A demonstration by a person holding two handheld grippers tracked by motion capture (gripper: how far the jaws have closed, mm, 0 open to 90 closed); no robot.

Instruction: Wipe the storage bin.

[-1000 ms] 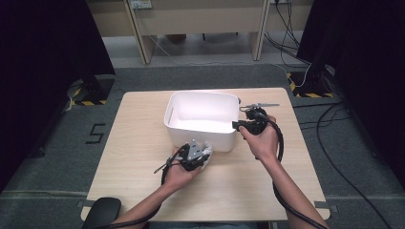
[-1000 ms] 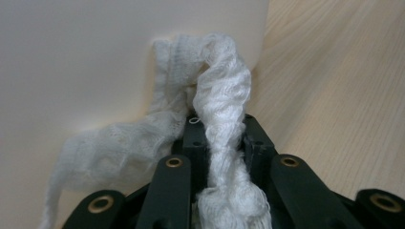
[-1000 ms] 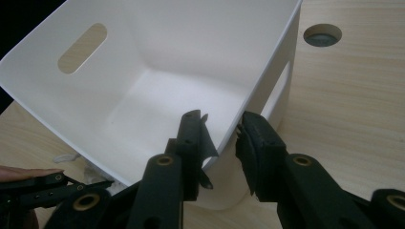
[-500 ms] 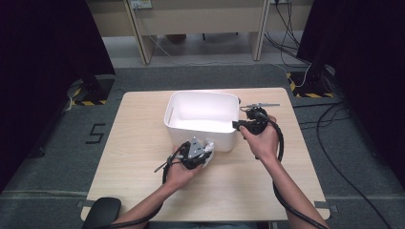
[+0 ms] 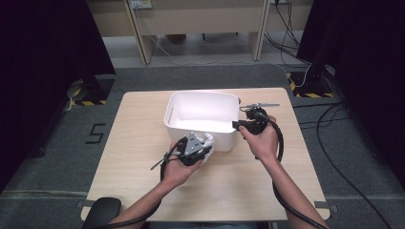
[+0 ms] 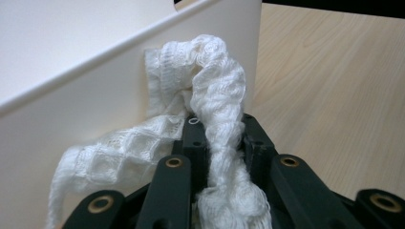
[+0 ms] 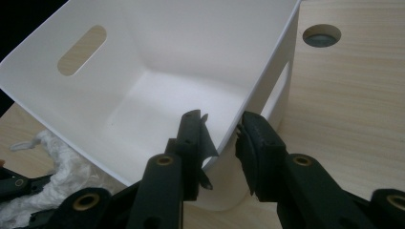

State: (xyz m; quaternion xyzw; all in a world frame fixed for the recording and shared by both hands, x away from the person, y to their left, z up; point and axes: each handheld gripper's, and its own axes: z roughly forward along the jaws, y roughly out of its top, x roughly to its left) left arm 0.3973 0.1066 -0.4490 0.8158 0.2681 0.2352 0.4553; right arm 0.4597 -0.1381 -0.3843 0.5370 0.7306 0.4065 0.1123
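two grippers work at a white bin (image 5: 203, 117) in the middle of the wooden bench (image 5: 138, 143) in the high view. the left gripper (image 5: 203, 151) sits just outside the bin's near wall with a bunched white cloth (image 5: 207, 141) in its jaws, the cloth against that wall. the right gripper (image 5: 237, 125) is at the bin's near right corner, jaws astride the rim.

in the left gripper view the jaws are pressed together on the white cloth (image 6: 215, 124), which runs up between them and folds over against the outside of the bin wall (image 6: 71, 109); a looser waffle-textured end hangs off to the left.

in the right gripper view the right gripper (image 7: 220, 129) pinches the bin's corner wall (image 7: 267, 86), one jaw inside, one outside. the bin's inside is bare white, with a slot handle in the far wall. the cloth (image 7: 57, 162) lies low at left beside the bin, in the left gripper's black jaws.
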